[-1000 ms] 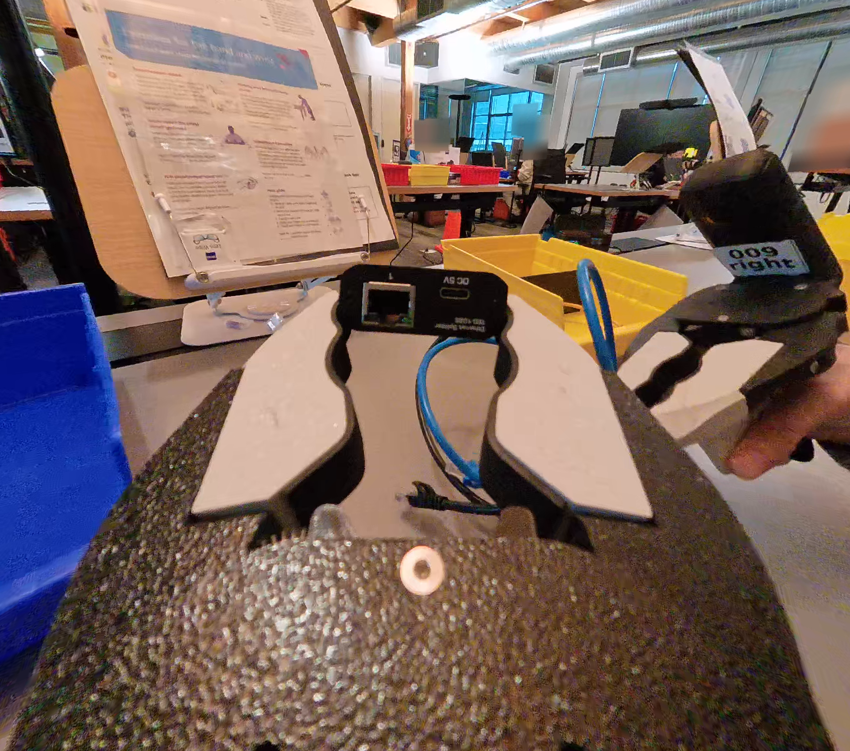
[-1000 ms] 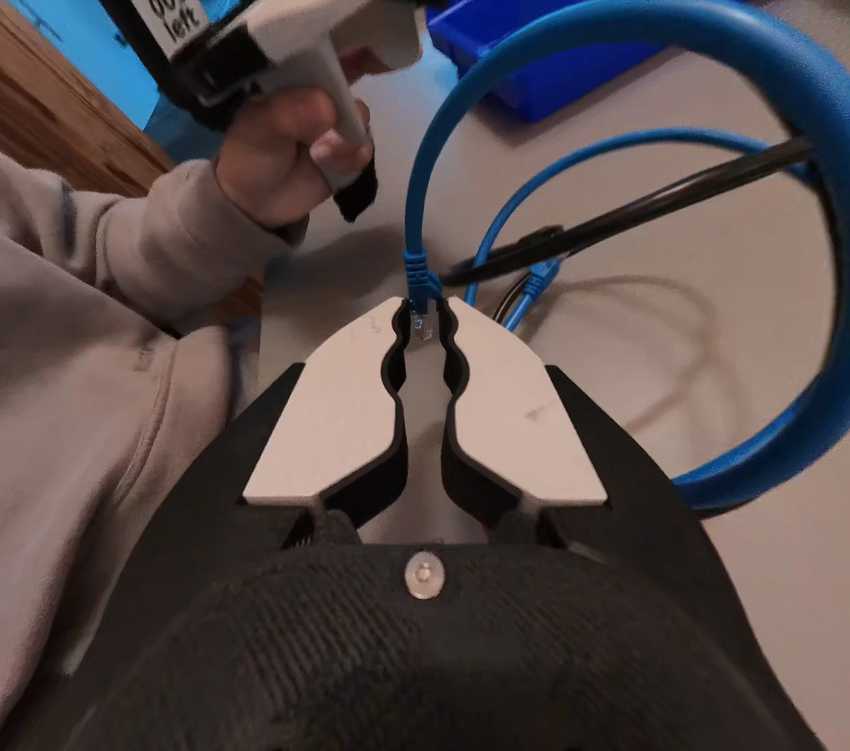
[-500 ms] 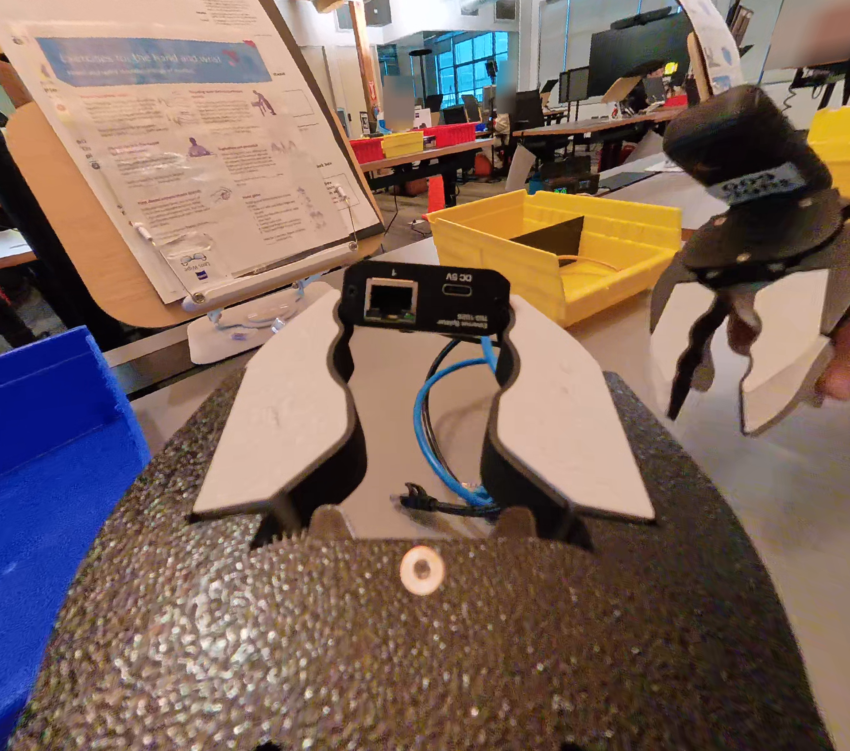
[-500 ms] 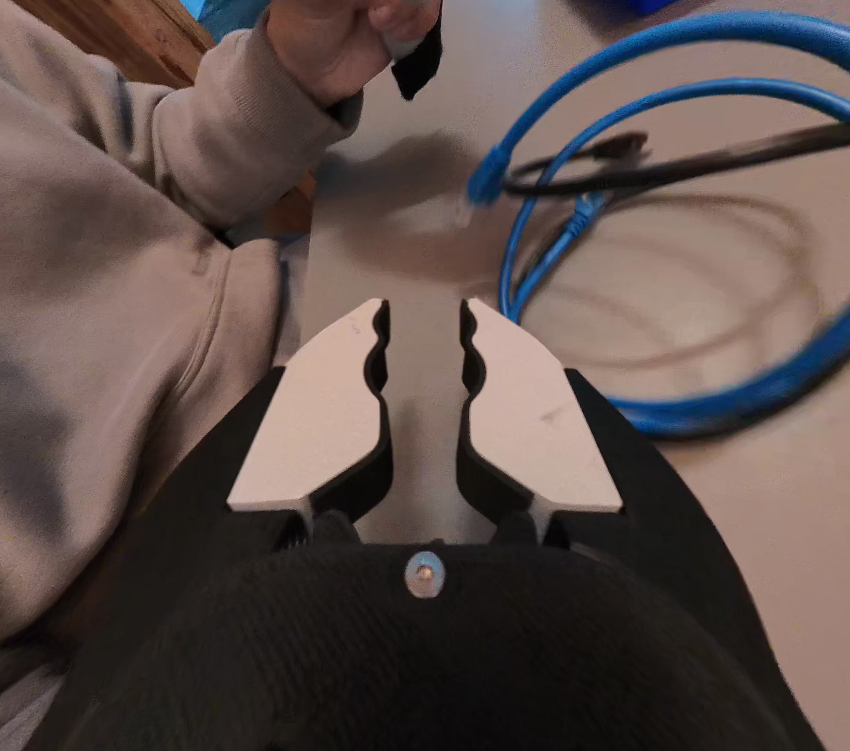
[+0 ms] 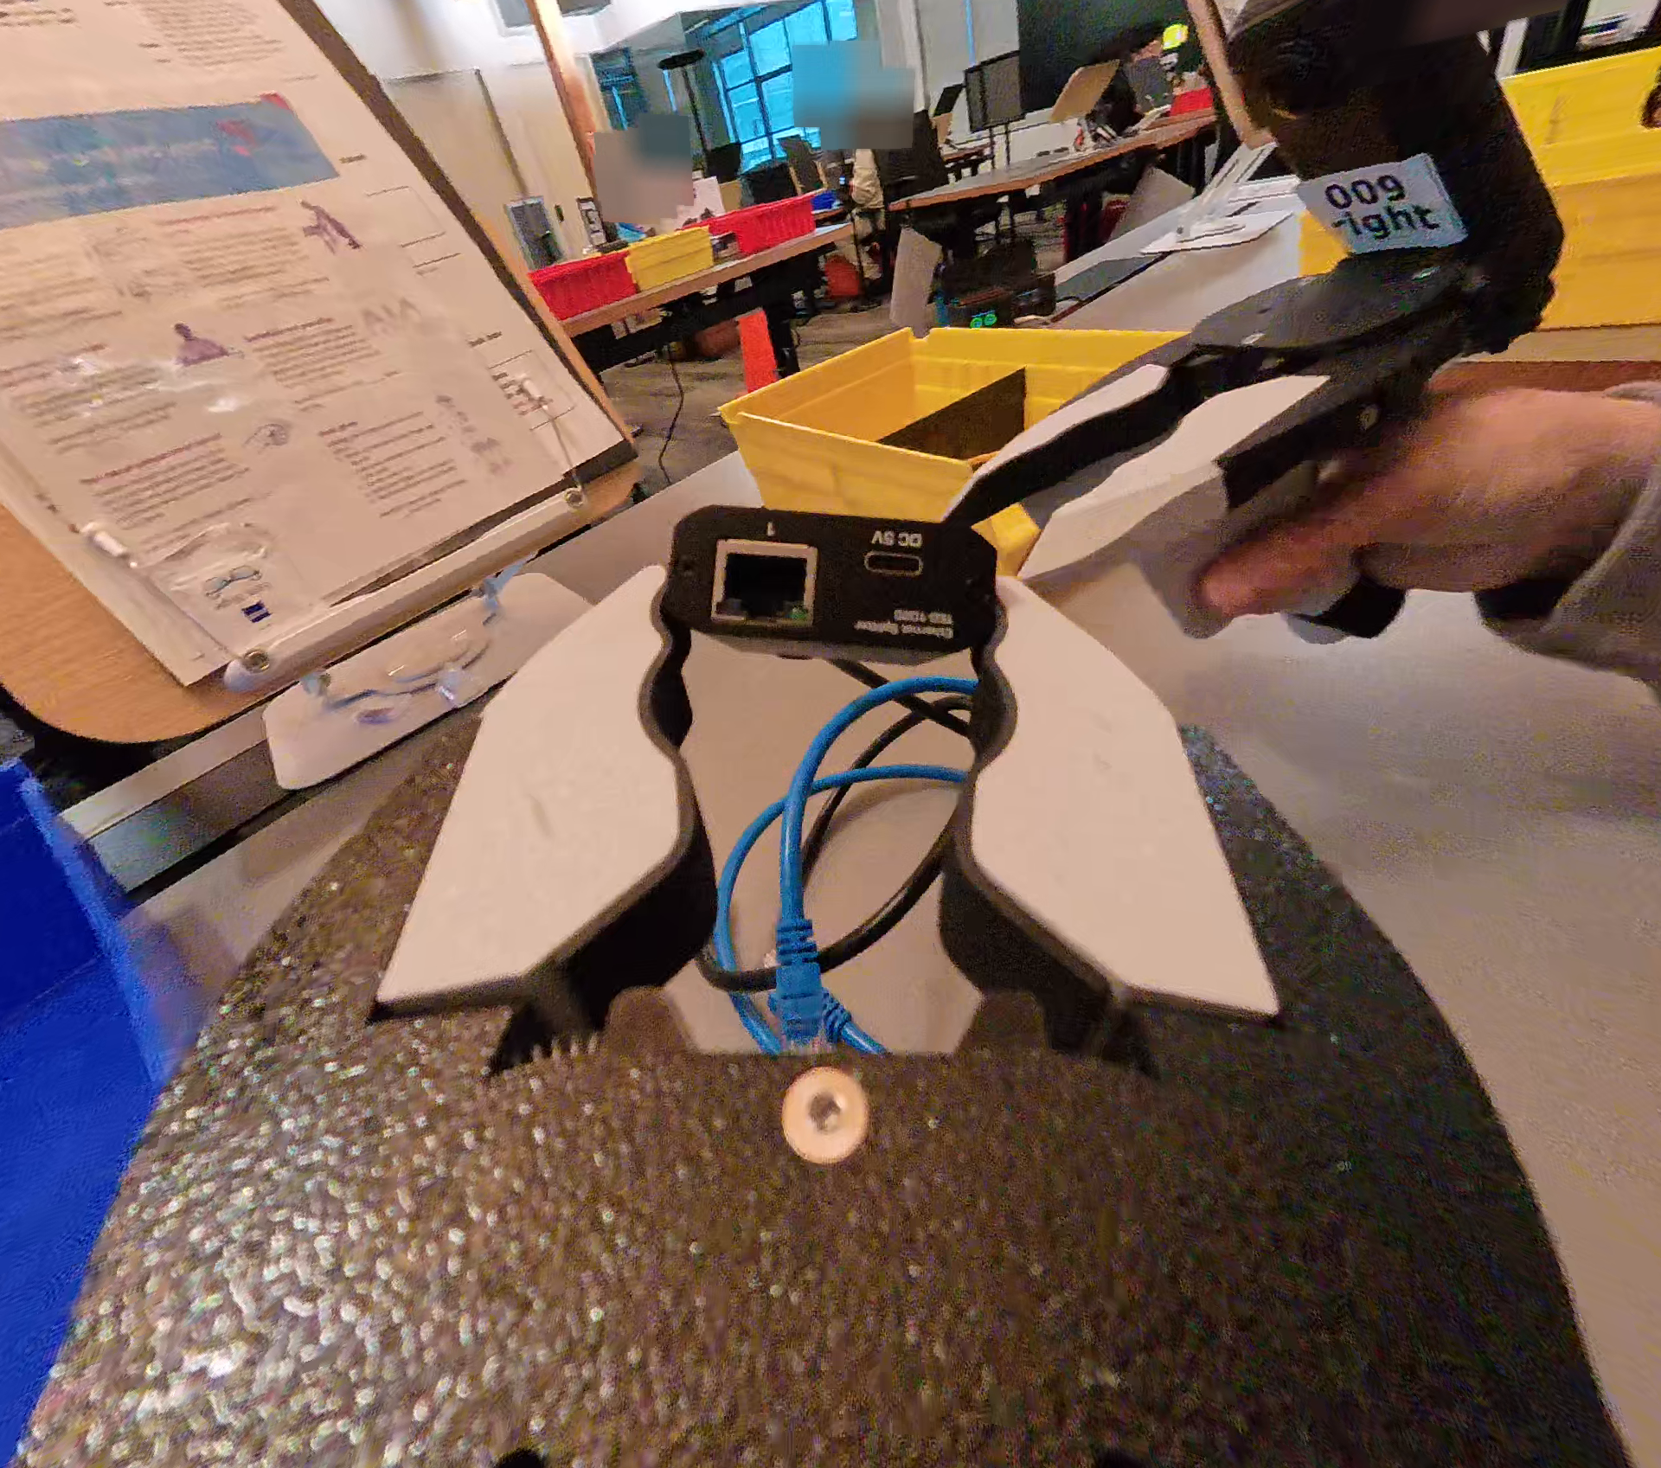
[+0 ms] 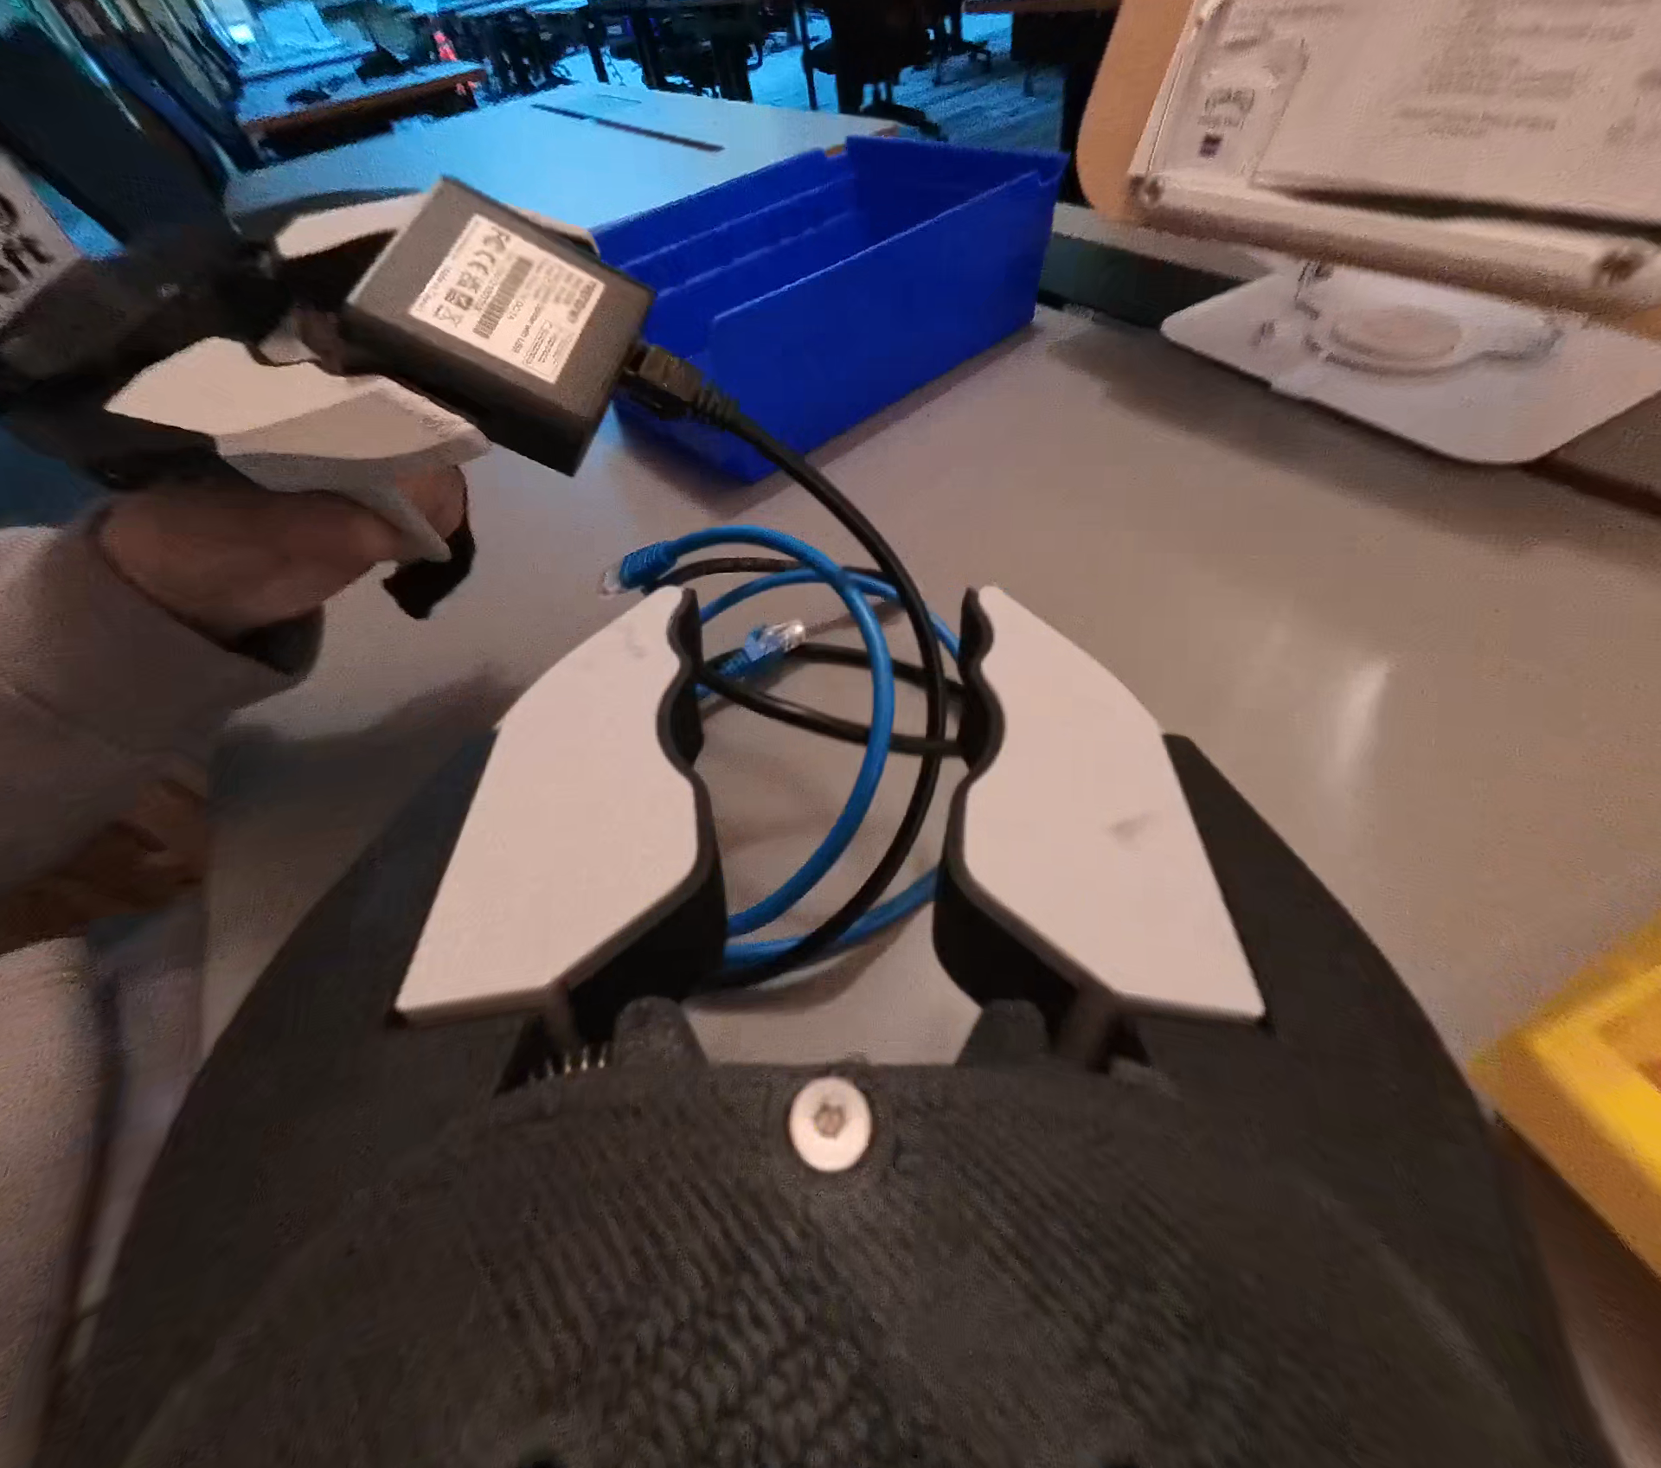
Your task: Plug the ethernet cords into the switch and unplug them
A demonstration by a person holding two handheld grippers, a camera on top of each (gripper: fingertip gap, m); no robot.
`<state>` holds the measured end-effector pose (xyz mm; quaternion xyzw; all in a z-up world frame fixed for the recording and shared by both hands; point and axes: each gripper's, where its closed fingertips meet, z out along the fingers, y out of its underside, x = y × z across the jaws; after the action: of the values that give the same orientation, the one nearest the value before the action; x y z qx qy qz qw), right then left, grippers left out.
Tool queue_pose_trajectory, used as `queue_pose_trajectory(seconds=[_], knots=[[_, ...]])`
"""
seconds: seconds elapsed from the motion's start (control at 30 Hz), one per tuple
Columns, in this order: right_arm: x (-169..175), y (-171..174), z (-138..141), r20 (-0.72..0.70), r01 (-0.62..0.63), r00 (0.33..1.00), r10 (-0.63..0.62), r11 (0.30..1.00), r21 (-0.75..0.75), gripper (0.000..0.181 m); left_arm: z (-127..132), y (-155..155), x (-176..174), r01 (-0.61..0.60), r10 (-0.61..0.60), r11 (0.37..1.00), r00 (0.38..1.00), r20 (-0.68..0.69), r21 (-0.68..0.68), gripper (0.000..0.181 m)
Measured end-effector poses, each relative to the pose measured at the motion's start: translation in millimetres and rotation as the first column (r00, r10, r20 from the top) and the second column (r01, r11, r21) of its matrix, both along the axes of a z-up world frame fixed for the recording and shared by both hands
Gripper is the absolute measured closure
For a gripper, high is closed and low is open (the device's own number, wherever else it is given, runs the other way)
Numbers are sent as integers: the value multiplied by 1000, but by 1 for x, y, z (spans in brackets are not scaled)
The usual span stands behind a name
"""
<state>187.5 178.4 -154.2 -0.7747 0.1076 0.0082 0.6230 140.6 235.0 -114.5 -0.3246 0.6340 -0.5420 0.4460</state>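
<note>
My left gripper [image 5: 827,607] clamps the switch [image 5: 831,582], a small matte black box with rounded corners, above the smooth grey table [image 6: 1258,616]. A stiff black cable [image 6: 863,526] runs from its back. My right gripper [image 6: 827,616] is spread wide, empty, over the glossy blue ethernet cord [image 6: 863,751] coiled loose on the table, both clear plugs free.

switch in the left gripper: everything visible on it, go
The switch is a small black rectangular box, matte casing, held off the table between the left gripper fingertips, which clamp its two short sides. The face toward the left wrist camera has one empty ethernet port and a small oval power socket, with its print upside down. In the right wrist view its broad side bears a white label, and a black cable is plugged into the far end, drooping to the table.
</note>
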Motion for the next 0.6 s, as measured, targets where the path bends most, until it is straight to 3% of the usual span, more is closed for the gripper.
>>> queue_pose_trajectory(seconds=[0.17, 0.27, 0.33, 0.43, 0.6], knots=[[-10, 22, -8, 333, 65, 943, -30, 993, -95, 120, 1, -30, -7, 110, -110, 994, 994, -16, -11, 121], [-15, 28, -14, 525, 73, 851, 9, 988, -136, 142, 0, -44, -10, 169, -169, 985, 985, -31, -27, 121], [-7, 24, -9, 628, 159, 776, -49, 980, -121, 175, -1, -48, -12, 195, -196, 981, 980, -42, -20, 121], [-4, 15, -4, 774, 205, 633, 7, 963, -177, 177, -11, -47, -16, 242, -237, 970, 967, -97, 39, 121], [4, 3, 4, 892, 323, 447, 64, 918, -228, 177, -38, -46, -15, 274, -248, 951, 952, -179, 142, 121]])
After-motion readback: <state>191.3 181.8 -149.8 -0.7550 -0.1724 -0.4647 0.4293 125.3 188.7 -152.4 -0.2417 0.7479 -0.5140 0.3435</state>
